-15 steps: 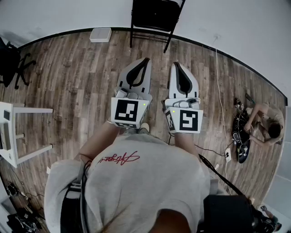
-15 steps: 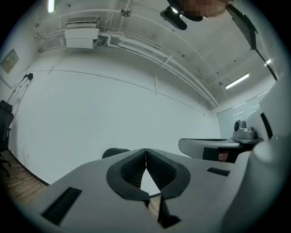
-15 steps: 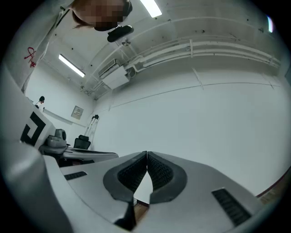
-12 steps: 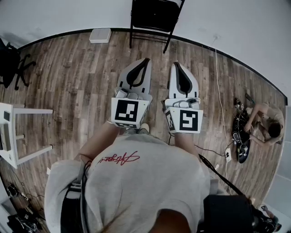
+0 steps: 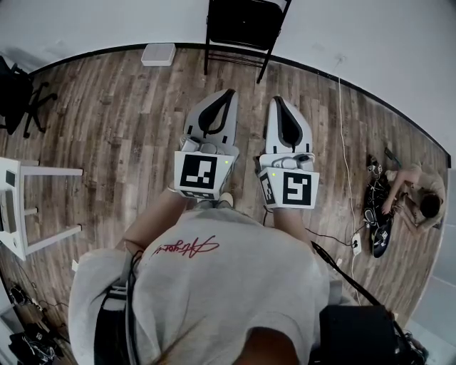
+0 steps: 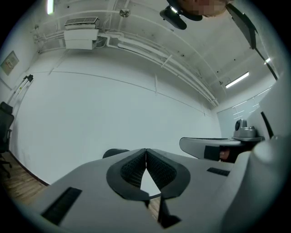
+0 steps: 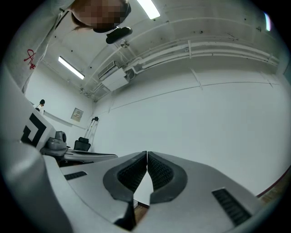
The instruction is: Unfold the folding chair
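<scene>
folding chair [image 5: 244, 28] — straight ahead against the wall, well apart | left gripper [image 5: 226, 95] — jaws together, empty | right gripper [image 5: 276, 104] — same, roughly equally near

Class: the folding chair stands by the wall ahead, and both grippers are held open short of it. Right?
No: the left gripper and right gripper are shut, empty, as both gripper views show. The folding chair does stand by the wall, beyond them.

Item: 2 handheld grippers, held out ahead of the torso, side by side and parallel.
Left gripper [image 5: 229, 93]: jaws closed tip to tip, nothing between them.
Right gripper [image 5: 275, 100]: jaws closed, empty, just beside the left.
</scene>
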Demonstrator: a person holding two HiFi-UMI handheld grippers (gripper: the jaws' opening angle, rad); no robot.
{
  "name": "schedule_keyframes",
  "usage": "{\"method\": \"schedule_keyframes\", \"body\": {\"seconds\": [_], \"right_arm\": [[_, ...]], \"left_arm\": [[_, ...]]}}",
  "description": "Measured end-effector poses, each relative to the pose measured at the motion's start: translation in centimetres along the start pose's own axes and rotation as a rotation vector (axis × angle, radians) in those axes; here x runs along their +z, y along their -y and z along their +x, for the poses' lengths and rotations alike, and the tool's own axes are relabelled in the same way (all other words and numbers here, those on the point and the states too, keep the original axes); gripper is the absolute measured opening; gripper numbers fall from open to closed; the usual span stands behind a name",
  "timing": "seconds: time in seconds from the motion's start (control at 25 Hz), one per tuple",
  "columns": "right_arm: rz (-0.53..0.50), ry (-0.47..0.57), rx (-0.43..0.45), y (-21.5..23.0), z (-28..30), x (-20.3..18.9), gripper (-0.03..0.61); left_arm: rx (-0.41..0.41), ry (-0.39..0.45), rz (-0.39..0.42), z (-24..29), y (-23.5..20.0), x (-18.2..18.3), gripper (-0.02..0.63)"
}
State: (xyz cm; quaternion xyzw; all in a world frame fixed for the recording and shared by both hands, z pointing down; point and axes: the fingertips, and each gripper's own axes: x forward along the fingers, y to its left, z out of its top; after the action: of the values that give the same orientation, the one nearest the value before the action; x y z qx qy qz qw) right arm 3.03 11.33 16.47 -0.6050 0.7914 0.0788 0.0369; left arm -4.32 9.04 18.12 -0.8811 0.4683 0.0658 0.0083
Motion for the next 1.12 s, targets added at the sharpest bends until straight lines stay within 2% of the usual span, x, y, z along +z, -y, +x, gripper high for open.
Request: {"method": "schedule_keyframes", "body": {"seconds": [0.16,0.44,0.8,0.96,1.12], "right_arm": [[0.010,0.025,0.005,0.3,-0.4,0.5,0.018],[-0.008,0.011,0.011,1.6,-0.4,0.2,0.018],[-0.019,-0.017,0.053,4.1,0.9,-1.9,0.018],[-0.014,-0.025,0.059,5.7,3.6,-3.5,0.018],[-0.022,-0.026,0.061,7.8,8.3,-5.5,0.018]], "left_arm": [[0.002,-0.001,0.003,0.0,0.3,0.0,0.017],[0.007,-0.011,0.001,1.0,1.0,-0.6,0.017],[0.069,-0.007,-0.030,3.6,0.8,-1.7,0.017],[0.074,-0.025,-0.037,6.6,-0.4,-3.3,0.016],[0.074,-0.015,-0.027,11.7,-2.9,-4.7,0.017]]}}
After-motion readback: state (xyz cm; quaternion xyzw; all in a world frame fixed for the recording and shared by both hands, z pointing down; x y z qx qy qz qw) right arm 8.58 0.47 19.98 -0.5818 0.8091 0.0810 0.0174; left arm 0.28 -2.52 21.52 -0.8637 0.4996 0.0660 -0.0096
